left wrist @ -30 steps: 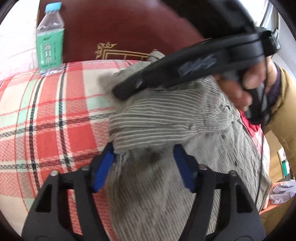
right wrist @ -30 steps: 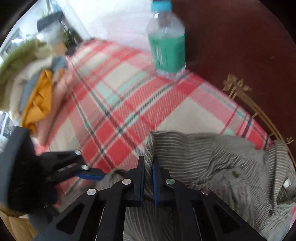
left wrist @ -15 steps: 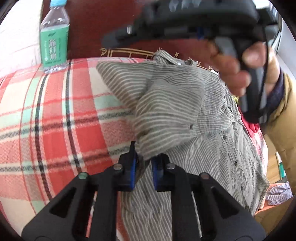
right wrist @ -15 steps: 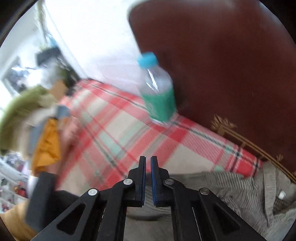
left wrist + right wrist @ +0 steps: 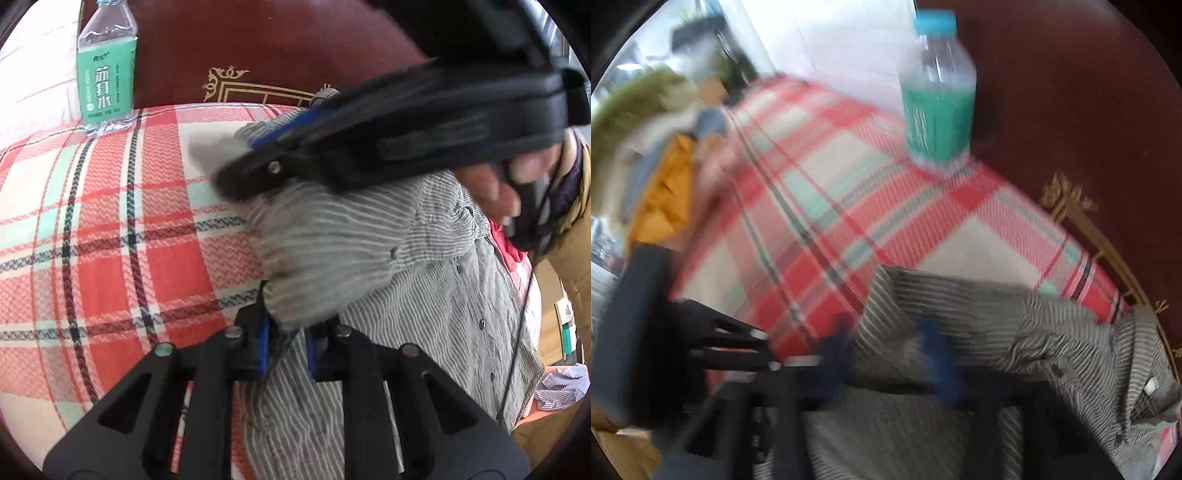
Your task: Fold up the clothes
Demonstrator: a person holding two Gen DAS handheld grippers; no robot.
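Since half a second ago, the left wrist view shows the right gripper swung back down from above the shirt to press across its upper fold, near the collar end. The left gripper has eased apart a little: its blue pads now stand slightly separated with a bunched fold of striped cloth between them, so it seems still to hold the shirt, though less tightly. The shirt lies on the plaid blanket, sleeve part folded over the buttoned front. A water bottle stands well apart at the far edge. The right wrist view is heavily blurred by motion. Here the right gripper, closed a moment ago, now has its blue pads spread wide over the shirt, open with cloth lying between them. The bottle stands beyond on the blanket, and a pile of clothes sits at the left. This likely means the right gripper is reaching for a new hold to carry on the fold.
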